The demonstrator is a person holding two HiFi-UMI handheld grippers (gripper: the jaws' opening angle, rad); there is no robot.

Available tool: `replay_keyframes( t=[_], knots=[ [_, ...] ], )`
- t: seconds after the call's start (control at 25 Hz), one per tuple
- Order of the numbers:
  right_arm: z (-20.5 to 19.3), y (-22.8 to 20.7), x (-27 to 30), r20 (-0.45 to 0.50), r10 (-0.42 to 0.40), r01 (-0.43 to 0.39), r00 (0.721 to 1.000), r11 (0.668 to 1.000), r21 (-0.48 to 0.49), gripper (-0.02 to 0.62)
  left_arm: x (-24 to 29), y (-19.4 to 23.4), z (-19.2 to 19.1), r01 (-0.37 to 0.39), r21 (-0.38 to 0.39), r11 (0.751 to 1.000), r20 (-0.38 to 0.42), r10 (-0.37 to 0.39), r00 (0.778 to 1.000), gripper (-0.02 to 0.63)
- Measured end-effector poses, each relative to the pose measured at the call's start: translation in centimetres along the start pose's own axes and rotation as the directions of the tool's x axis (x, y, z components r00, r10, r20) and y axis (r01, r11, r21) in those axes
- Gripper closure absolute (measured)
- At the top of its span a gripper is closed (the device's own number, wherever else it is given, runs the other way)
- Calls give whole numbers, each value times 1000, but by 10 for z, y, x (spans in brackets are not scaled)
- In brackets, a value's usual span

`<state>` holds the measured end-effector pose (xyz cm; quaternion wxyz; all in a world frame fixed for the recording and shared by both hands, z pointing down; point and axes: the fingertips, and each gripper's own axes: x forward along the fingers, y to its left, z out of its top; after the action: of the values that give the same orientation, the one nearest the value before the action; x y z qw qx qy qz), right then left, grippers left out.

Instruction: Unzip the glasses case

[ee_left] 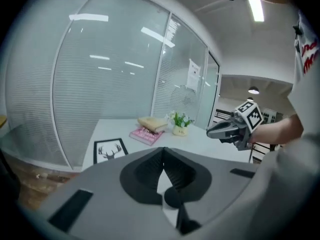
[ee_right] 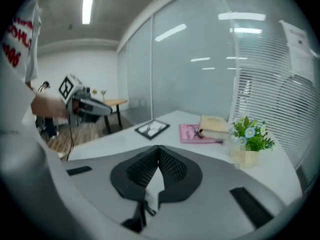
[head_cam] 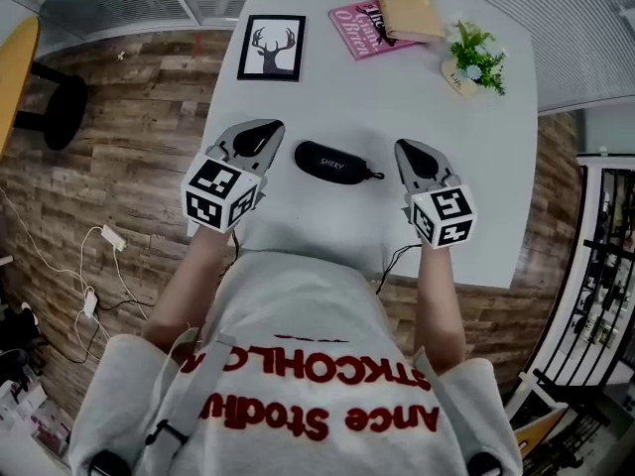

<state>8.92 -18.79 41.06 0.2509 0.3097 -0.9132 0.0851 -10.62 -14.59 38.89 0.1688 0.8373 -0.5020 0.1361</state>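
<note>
A black glasses case (head_cam: 332, 161) lies zipped on the white table (head_cam: 327, 226), its zip pull pointing right. My left gripper (head_cam: 266, 127) hovers just left of the case and my right gripper (head_cam: 405, 148) just right of it. Neither touches it. Both point away from me, tilted a little downward. In the left gripper view the jaws (ee_left: 162, 151) meet with nothing between them, and the right gripper (ee_left: 235, 128) shows across the table. The right gripper view shows its jaws (ee_right: 158, 149) shut and empty too, with the left gripper (ee_right: 85, 105) beyond. Neither gripper view shows the case.
At the table's far end stand a framed deer picture (head_cam: 271, 47), a pink book (head_cam: 362, 26) with a tan book (head_cam: 407, 6) on it, and a small potted plant (head_cam: 474, 58). A glass wall runs behind. A black stool (head_cam: 60, 107) stands on the wooden floor at left.
</note>
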Motion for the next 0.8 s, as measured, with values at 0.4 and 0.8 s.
replay_keyframes(
  t=[0.4,0.8],
  knots=[
    [147,-9,-96,446,-155,108,881,986,129,581,-52,5,140,-149,70,986,383,111,917,598],
    [182,-2,-132,518,-198,182,832,980,83,581,-89,-5,188,-216,114,970,491,134,861,598]
  ],
)
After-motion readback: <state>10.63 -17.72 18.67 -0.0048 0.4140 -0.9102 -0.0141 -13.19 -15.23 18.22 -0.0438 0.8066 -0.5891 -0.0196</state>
